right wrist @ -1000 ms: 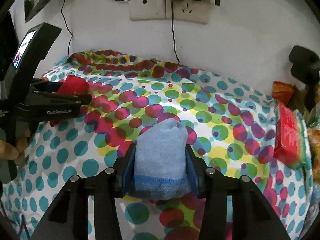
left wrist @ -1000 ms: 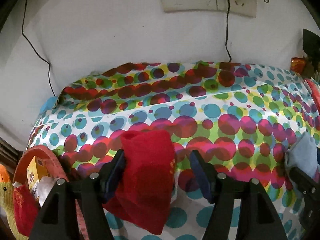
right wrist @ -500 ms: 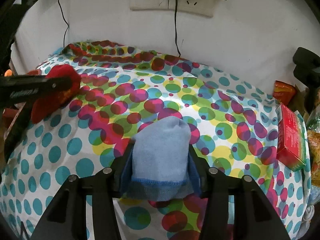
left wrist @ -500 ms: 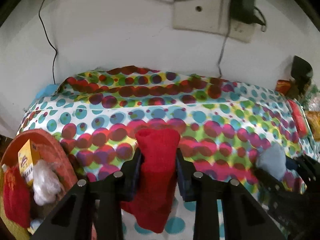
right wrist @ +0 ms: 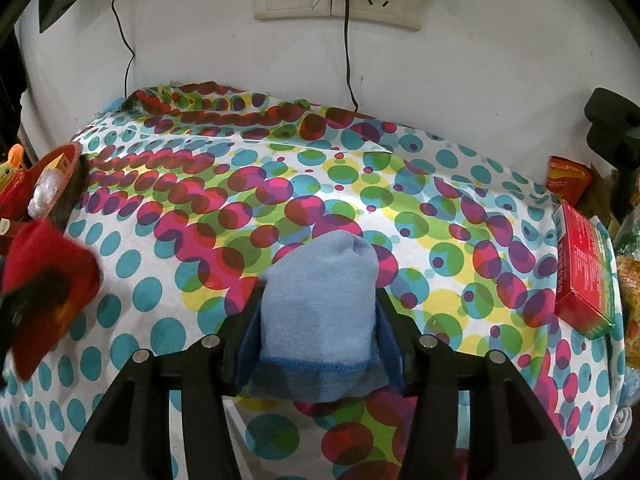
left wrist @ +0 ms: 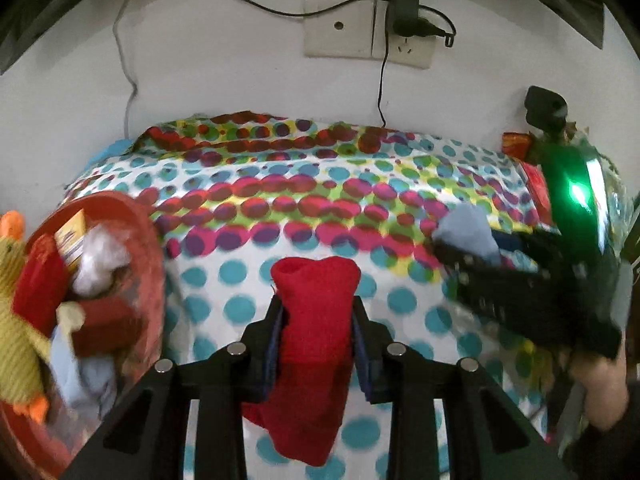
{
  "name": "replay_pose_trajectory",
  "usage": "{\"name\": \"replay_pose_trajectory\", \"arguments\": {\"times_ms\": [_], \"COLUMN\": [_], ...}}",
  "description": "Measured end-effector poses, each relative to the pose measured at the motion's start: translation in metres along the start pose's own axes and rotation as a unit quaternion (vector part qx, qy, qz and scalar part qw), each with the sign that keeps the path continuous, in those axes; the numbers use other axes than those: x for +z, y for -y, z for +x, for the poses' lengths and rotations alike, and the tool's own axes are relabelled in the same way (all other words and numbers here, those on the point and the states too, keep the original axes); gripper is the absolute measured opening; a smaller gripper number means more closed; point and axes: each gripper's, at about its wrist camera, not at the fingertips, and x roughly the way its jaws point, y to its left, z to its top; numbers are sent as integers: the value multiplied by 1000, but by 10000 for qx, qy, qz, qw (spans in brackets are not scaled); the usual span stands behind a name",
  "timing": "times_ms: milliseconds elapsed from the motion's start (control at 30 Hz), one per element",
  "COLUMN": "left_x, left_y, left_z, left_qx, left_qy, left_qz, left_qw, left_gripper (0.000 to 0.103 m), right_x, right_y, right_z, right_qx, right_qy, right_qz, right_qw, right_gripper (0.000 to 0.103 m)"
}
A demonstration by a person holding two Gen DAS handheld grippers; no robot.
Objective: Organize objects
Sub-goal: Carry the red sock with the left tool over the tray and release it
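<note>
Cloth was pinched in both hands: the left hand-held gripper (left wrist: 316, 320), whose jaws had just closed, squeezed a red cloth (left wrist: 314, 344), and the right hand-held gripper (right wrist: 318, 320) squeezed a blue cloth (right wrist: 318, 312). Taking the orange basket (left wrist: 148, 248) as landmark, the red cloth hung just to its right, its long axis hanging downward; the blue one was well further right. So the left hand looked nearer for the drop.
</note>
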Motion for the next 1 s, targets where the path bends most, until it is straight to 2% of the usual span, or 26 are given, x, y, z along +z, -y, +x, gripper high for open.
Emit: {"name": "replay_pose_trajectory", "arguments": {"times_ms": [200, 300, 400, 500, 700, 800, 1000], "left_x": [-27, -35, -36, -32, -32, -38, -50], "left_y": [-9, -14, -29, -52, -110, -142, -185], "left_z": [-29, -46, -65, -82, -109, -114, -110], "left_qx": [-78, -119, -5, 113, 647, 921, 1170], "left_qy": [-36, 32, 190, 354, 615, 550, 397], "left_qz": [-117, -118, -185, -418, -857, -1129, -1462], "left_qw": [9999, 9999, 9996, 9984, 9923, 9878, 9815], "left_gripper": [31, 31, 31, 31, 31, 31, 31], "right_x": [-1, -1, 0, -1, -1, -1, 0], "right_y": [0, 0, -1, 0, 0, 0, 0], "right_z": [0, 0, 0, 0, 0, 0, 0], "right_qx": [-8, -13, -15, -16, -23, -21, -25], "right_qy": [0, 0, -1, 0, -2, -2, -3], "right_qz": [0, -3, -7, -9, -6, -10, -13], "right_qw": [10000, 10000, 10000, 10000, 10000, 10000, 10000], "right_gripper": [49, 49, 50, 50, 51, 52, 52]}}
